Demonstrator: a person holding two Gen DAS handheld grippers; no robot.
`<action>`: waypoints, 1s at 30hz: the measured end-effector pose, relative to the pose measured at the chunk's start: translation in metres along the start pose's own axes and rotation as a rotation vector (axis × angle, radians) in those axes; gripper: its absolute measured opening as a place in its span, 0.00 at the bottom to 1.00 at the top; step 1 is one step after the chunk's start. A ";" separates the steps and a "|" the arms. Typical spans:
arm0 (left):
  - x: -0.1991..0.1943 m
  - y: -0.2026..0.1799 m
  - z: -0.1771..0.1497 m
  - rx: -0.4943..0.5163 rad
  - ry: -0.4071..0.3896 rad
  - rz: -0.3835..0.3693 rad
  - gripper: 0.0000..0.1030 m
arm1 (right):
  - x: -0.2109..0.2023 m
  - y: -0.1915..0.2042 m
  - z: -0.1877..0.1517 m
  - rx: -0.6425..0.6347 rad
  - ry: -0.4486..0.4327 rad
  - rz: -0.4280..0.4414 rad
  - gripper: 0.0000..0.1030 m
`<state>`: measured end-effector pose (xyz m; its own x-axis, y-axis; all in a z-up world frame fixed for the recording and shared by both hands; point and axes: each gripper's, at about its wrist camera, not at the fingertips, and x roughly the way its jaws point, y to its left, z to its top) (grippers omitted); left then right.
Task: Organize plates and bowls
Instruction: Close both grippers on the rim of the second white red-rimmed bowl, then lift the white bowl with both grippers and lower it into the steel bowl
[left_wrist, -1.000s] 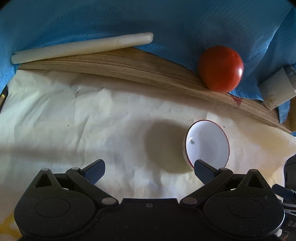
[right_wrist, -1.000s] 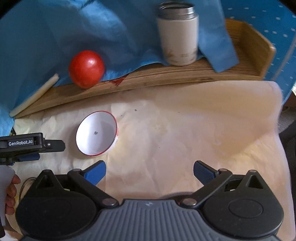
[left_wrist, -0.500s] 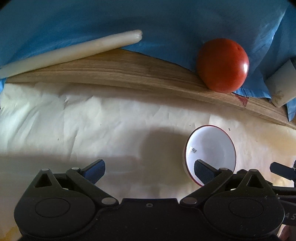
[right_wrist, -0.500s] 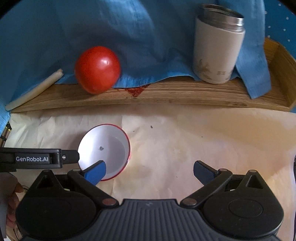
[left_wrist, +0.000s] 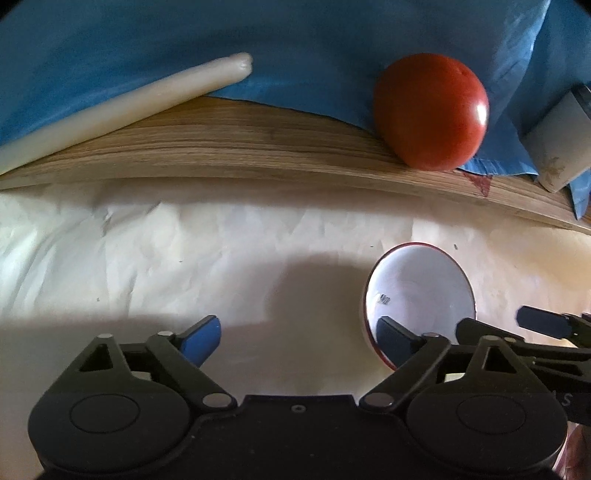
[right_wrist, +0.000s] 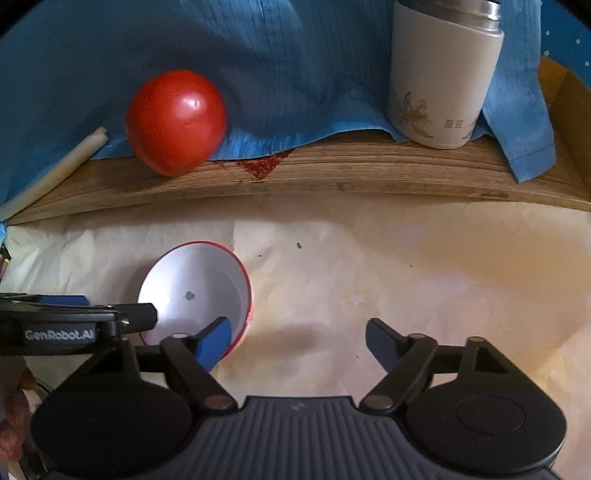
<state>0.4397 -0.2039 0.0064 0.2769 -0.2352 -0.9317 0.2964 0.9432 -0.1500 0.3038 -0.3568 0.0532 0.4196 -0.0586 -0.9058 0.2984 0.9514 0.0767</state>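
Note:
A small white bowl with a red rim (left_wrist: 421, 291) stands upright on cream paper; it also shows in the right wrist view (right_wrist: 195, 291). My left gripper (left_wrist: 299, 338) is open and empty, its right finger over the bowl's near rim. My right gripper (right_wrist: 299, 341) is open and empty, its left finger over the bowl's near right rim. The two grippers flank the bowl closely; the left one shows in the right wrist view (right_wrist: 74, 325). Whether either finger touches the bowl is unclear.
A wooden tray wall (right_wrist: 332, 173) runs behind the paper, draped with blue cloth (right_wrist: 277, 74). On it sit a red tomato (right_wrist: 175, 122), a white stick (left_wrist: 122, 110) and a white insulated jar (right_wrist: 443, 74). Crumpled cream paper (right_wrist: 424, 266) covers the surface.
Both grippers moved forward and closed in on the bowl from either side. The right gripper's left finger now overlaps the bowl's rim. The bowl has stayed in place.

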 end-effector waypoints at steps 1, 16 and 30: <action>0.000 -0.001 0.000 0.005 0.001 -0.011 0.81 | 0.000 0.000 0.000 0.001 0.003 0.007 0.72; 0.003 -0.003 0.005 0.002 0.029 -0.200 0.22 | 0.006 0.001 0.005 0.077 0.040 0.124 0.27; 0.009 0.003 0.001 -0.041 0.061 -0.232 0.10 | 0.001 -0.004 0.000 0.149 0.040 0.213 0.11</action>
<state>0.4443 -0.2037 -0.0021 0.1496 -0.4331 -0.8888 0.3077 0.8747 -0.3745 0.3029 -0.3608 0.0524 0.4533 0.1528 -0.8781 0.3314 0.8856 0.3252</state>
